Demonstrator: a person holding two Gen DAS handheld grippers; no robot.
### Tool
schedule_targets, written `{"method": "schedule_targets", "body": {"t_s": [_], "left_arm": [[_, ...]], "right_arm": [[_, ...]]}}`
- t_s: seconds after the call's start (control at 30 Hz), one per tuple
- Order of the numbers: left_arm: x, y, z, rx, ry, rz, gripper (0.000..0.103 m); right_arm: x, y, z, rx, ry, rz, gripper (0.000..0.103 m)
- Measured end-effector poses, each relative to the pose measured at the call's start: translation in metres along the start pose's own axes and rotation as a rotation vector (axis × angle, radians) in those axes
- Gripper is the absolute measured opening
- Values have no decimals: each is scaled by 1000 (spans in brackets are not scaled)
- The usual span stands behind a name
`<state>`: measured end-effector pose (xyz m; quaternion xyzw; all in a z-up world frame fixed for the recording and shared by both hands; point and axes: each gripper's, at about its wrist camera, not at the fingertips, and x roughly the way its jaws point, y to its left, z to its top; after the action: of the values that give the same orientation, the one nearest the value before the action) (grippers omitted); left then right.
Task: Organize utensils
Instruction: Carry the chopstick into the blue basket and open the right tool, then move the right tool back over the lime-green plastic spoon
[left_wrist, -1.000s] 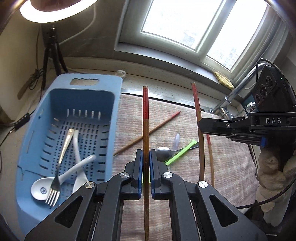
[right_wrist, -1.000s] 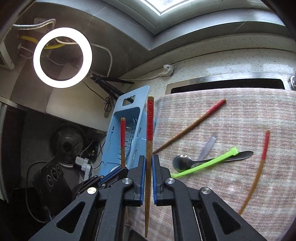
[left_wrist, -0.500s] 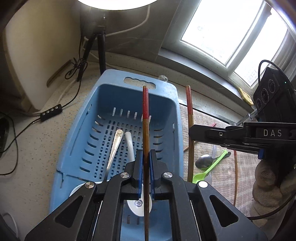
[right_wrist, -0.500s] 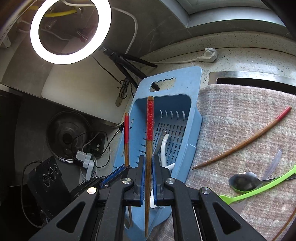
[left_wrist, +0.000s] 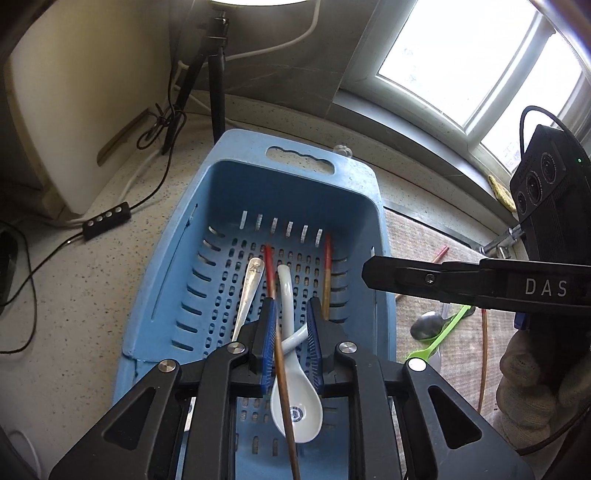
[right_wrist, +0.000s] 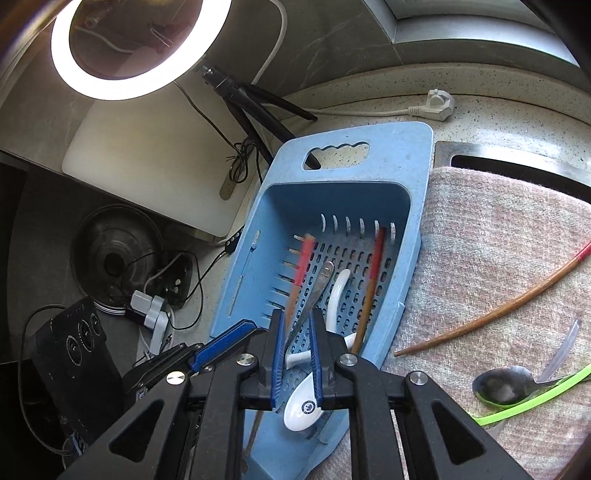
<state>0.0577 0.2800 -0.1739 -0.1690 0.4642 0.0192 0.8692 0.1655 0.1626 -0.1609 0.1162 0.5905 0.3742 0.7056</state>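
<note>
A blue slotted basket (left_wrist: 369, 192) (right_wrist: 417, 155) sits on the counter. My left gripper (left_wrist: 291, 314) is open over it; a red-tipped chopstick (left_wrist: 271, 273) has dropped free between its jaws onto the utensils. My right gripper (right_wrist: 297, 325) is open above the basket too. Its chopstick (right_wrist: 373, 273) lies in the basket by the right wall; the left one shows blurred there (right_wrist: 301, 266). A second chopstick (left_wrist: 327, 273), a white ceramic spoon (left_wrist: 291, 406) (right_wrist: 303, 406) and a metal fork handle (left_wrist: 251, 284) (right_wrist: 317, 291) lie inside.
A woven mat (right_wrist: 498, 258) to the right holds a red-tipped chopstick (right_wrist: 498, 314), a metal spoon (right_wrist: 506, 384), a green plastic utensil (right_wrist: 535, 398) and a clear one (right_wrist: 565, 343). Another chopstick (left_wrist: 482, 362) lies on it. A ring light tripod (right_wrist: 255, 107), cables and a white board (right_wrist: 155, 162) stand behind the basket.
Both grippers moved from the mat to above the basket, lowered, and opened. Both chopsticks left the jaws and now lie in the basket.
</note>
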Motion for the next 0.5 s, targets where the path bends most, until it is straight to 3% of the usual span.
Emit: {"method": "schedule_targets", "body": {"t_s": [0.23,0.5], "left_arm": [[-7,-5,-2,-4,-19,14,16],[-14,-38,-9,37,-36,-6,16]], "right_arm": [[-17,-12,-4,-6,-26,-9,28],[-67,-50,-15,18,-115,-5,36]]}}
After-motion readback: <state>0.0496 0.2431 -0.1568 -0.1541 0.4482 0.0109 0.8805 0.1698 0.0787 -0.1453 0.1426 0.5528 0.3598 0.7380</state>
